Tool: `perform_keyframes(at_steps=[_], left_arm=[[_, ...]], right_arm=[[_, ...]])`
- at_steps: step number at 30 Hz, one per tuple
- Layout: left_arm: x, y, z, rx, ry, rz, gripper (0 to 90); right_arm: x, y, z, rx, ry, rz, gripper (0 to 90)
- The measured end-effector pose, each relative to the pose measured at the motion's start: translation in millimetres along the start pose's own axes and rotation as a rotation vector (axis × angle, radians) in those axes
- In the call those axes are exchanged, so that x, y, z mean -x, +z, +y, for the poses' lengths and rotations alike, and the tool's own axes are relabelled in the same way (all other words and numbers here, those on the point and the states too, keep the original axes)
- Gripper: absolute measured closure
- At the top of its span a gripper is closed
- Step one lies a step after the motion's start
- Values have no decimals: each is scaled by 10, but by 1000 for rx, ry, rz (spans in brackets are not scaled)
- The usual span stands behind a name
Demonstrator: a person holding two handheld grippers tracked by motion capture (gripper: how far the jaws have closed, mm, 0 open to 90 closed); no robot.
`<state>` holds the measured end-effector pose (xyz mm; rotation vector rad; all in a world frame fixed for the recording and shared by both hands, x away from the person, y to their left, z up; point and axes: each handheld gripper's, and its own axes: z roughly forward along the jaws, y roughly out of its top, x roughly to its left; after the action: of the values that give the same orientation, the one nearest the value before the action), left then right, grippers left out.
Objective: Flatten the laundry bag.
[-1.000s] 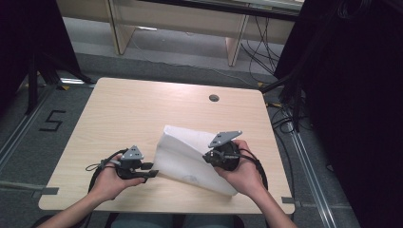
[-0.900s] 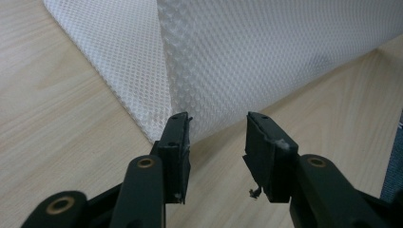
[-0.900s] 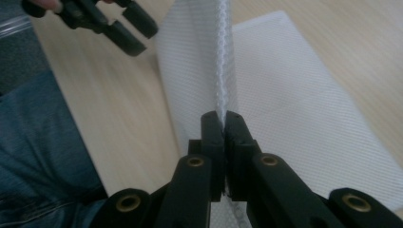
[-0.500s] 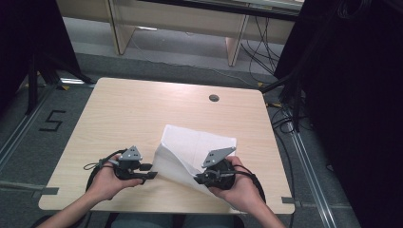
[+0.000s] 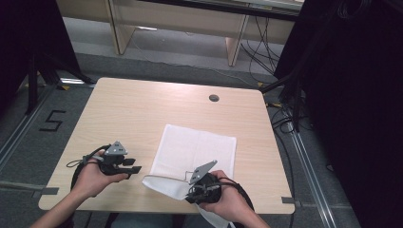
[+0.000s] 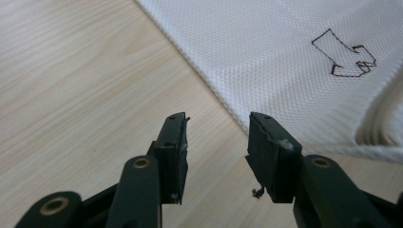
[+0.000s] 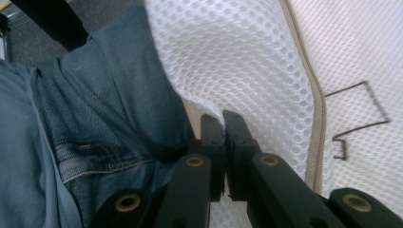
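Here my right gripper (image 5: 192,194) was clamped on a fold of the white mesh cloth (image 5: 199,147), its jaws nearly together with the fabric pinched between them, low at the near edge of the bench (image 5: 142,109). In the right gripper view the cloth draped over that edge toward my jeans (image 7: 95,118). My left gripper (image 5: 135,167) stood apart with nothing between its jaws, which had just been opening, resting on the bare wood just beside the cloth's left edge. The cloth lay flat across the bench's right half, with a small dark outline stitched (image 6: 344,59) into it near the lifted corner.
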<state>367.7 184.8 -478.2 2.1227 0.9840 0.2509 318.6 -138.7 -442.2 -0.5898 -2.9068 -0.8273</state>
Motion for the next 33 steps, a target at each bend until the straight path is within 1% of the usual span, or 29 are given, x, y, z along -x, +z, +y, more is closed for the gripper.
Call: perform_keyframes(at_steps=[1,2,3,5,6,7,9,11,12,13,14,15,17,18,19,20,21,22,23,24,25,26,27,28,29,30,31,32,33], left_arm=[[-11,12,-2,6,-15,1,571],[-11,11,0,7,-14,-5,567],[-6,25,8,21,-12,-9,565],[28,45,18,36,-26,-11,563],[28,45,18,36,-26,-11,563],[70,68,38,52,-12,-38,563],[136,100,56,62,-6,-54,564],[211,139,74,62,4,-75,566],[243,158,81,60,19,-82,568],[268,172,84,57,27,-88,569],[291,187,87,40,45,-94,570],[326,221,84,38,42,-107,572],[339,241,86,20,79,-106,574],[354,254,80,19,62,-112,575],[359,261,80,27,66,-116,574],[343,254,78,11,79,-116,574],[350,260,70,15,58,-116,574],[332,250,69,7,78,-109,574],[340,258,64,21,60,-112,574],[325,250,64,5,75,-113,574],[328,255,63,6,72,-113,575],[343,267,62,19,58,-113,575],[338,265,65,2,73,-118,575],[350,272,68,2,72,-114,575],[362,276,69,6,67,-119,575],[375,282,72,13,72,-119,575],[378,281,75,1,84,-127,575],[389,291,76,9,84,-125,578],[393,290,74,-8,93,-133,586]], right_arm=[[-4,10,-3,-11,8,-3,888],[3,44,-3,-15,-12,4,888],[-1,60,-3,-20,-9,9,888],[-4,98,1,-34,-3,13,888],[6,123,3,-40,-12,16,887],[14,150,5,-46,-17,18,887],[30,181,9,-67,-9,3,886],[70,212,16,-83,-18,-11,886],[78,221,18,-93,-5,-23,886],[98,229,24,-94,-16,-41,885],[112,229,26,-100,-19,-43,884],[129,237,29,-99,-20,-49,882],[167,243,34,-100,-22,-53,872],[181,248,35,-99,-22,-59,861],[192,250,33,-98,-16,-69,837],[208,245,30,-95,-15,-69,793],[208,230,22,-91,3,-64,755],[206,209,14,-82,9,-65,727],[205,161,-4,-57,23,-60,695],[204,125,-15,-38,32,-63,666],[205,56,-39,-6,49,-61,645],[213,-10,-60,18,63,-60,633],[217,-56,-76,31,73,-64,624],[227,-116,-99,45,82,-75,614],[269,-182,-131,64,75,-80,608],[293,-222,-155,72,87,-97,610],[333,-265,-191,83,109,-113,620],[397,-313,-243,83,141,-135,638],[426,-342,-276,74,179,-159,663]])
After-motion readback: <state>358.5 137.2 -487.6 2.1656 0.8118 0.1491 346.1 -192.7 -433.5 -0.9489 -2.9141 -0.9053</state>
